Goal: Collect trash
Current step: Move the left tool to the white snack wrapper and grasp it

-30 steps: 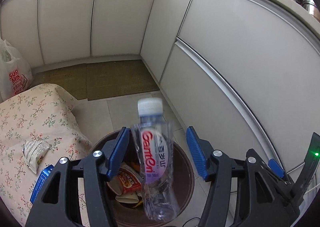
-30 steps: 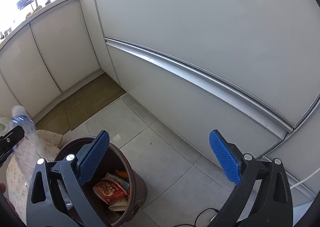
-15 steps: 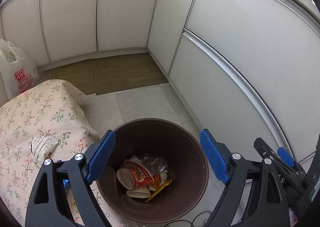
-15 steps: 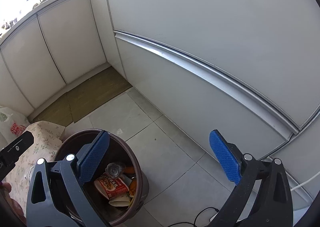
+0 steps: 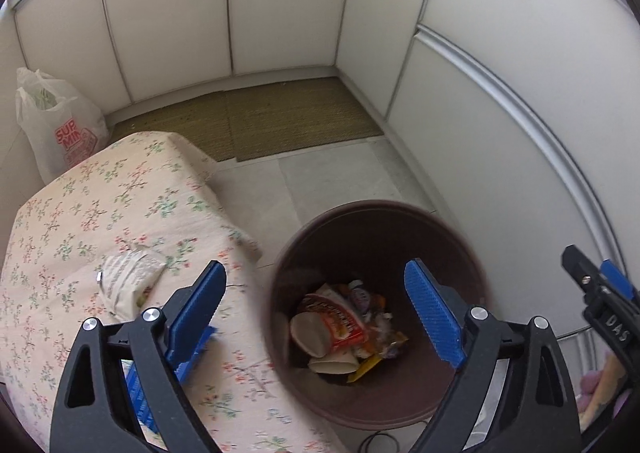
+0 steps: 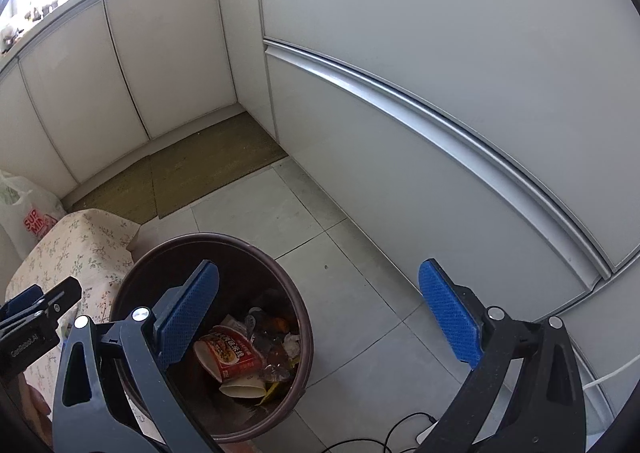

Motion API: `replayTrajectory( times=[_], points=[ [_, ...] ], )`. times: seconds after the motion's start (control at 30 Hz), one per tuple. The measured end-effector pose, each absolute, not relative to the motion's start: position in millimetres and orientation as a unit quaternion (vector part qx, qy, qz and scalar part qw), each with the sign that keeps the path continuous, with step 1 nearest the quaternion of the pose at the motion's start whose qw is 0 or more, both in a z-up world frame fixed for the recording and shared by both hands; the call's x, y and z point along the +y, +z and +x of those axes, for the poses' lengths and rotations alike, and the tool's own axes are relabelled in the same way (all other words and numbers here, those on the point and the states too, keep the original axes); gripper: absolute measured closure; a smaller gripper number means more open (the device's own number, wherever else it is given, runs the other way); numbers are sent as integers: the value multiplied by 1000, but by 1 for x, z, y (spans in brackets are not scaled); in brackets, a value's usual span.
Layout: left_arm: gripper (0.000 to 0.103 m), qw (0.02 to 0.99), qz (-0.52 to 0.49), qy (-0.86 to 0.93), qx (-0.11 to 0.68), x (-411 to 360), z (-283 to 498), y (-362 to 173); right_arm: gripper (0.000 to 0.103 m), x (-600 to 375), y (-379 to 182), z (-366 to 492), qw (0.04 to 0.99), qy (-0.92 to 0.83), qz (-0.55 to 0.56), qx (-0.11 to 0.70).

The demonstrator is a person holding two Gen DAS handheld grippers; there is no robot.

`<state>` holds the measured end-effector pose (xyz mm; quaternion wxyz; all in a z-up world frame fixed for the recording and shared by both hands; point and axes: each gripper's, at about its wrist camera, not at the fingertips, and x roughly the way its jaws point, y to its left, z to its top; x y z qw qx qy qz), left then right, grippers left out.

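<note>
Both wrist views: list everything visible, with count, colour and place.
Trash bin: one, brown, on the floor tiles.
Instant-noodle cup: one, red and white, inside the bin.
Crumpled wrapper: one, white, on the floral cloth.
Floral cloth: one, cream, left of the bin.
Blue box: one, on the cloth.
Plastic bag: one, white, by the cabinets.
Mat: one, olive.
Left tongs: opening, empty.
Right tongs: open, empty.
</note>
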<state>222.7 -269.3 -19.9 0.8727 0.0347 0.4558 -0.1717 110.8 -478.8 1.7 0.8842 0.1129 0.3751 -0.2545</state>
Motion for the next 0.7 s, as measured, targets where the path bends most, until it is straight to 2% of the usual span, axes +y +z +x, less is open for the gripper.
replayTrajectory(
  times=[0.43, 0.7],
  points=[
    [15, 835, 55, -60, 544, -154, 295, -82, 7, -430, 0, 137, 891, -213, 63, 395],
    [15, 808, 33, -31, 587, -107, 319, -123, 7, -391, -5, 154, 895, -182, 19, 407]
  ],
)
